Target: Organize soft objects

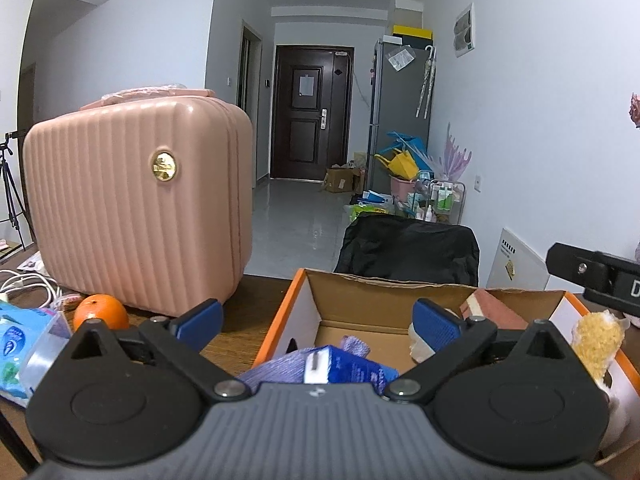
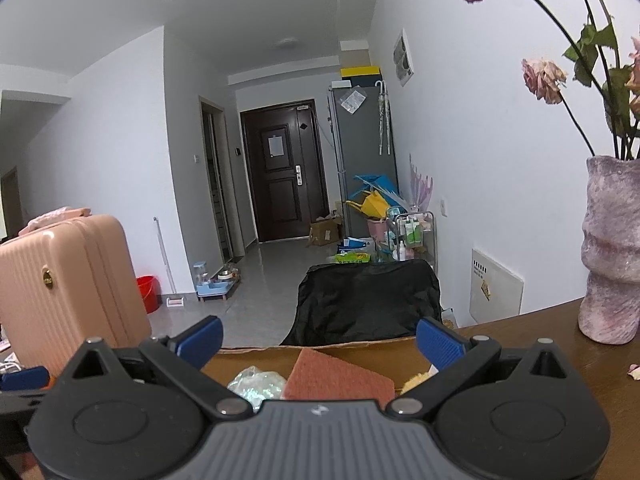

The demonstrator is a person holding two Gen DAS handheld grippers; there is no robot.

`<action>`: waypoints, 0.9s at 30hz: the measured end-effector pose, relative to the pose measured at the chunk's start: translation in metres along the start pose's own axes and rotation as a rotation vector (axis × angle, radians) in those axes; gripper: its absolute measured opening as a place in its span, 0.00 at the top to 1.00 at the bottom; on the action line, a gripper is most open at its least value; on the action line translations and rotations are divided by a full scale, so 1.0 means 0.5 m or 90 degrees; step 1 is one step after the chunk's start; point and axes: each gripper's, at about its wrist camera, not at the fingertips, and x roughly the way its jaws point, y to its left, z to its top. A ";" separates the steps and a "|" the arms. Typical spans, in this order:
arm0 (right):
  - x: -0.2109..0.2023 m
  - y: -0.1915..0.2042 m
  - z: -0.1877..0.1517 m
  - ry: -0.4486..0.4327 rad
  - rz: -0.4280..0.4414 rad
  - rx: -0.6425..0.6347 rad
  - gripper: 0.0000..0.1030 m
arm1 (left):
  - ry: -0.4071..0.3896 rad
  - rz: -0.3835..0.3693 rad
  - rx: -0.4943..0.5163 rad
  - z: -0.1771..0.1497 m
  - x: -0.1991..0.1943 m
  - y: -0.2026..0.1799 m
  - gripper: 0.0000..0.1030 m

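Cardboard box (image 1: 360, 308) w/ pink sponge (image 1: 494, 312), blue pack (image 1: 348, 368); left gripper (image 1: 318, 318) & right gripper (image 2: 318, 338) both wide open, empty; pink suitcase (image 1: 136, 208) far left.

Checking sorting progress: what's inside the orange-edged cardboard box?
In the orange-edged cardboard box: a purple cloth, a blue packet, a reddish-brown sponge, a yellow fluffy item in plastic. The gripper body hides the near floor.

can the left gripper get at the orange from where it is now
Probably yes. The left gripper is open with nothing between its fingers, and the orange sits in the open on the table just left of it, in front of the pink suitcase.
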 end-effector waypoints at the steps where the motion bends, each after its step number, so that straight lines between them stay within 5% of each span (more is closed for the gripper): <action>1: -0.008 0.000 -0.002 -0.001 0.000 -0.004 0.00 | -0.001 0.001 0.000 -0.001 -0.007 0.002 0.00; 27: -0.329 0.007 -0.103 -0.056 0.006 -0.056 0.00 | -0.022 0.004 0.009 -0.091 -0.270 0.100 0.00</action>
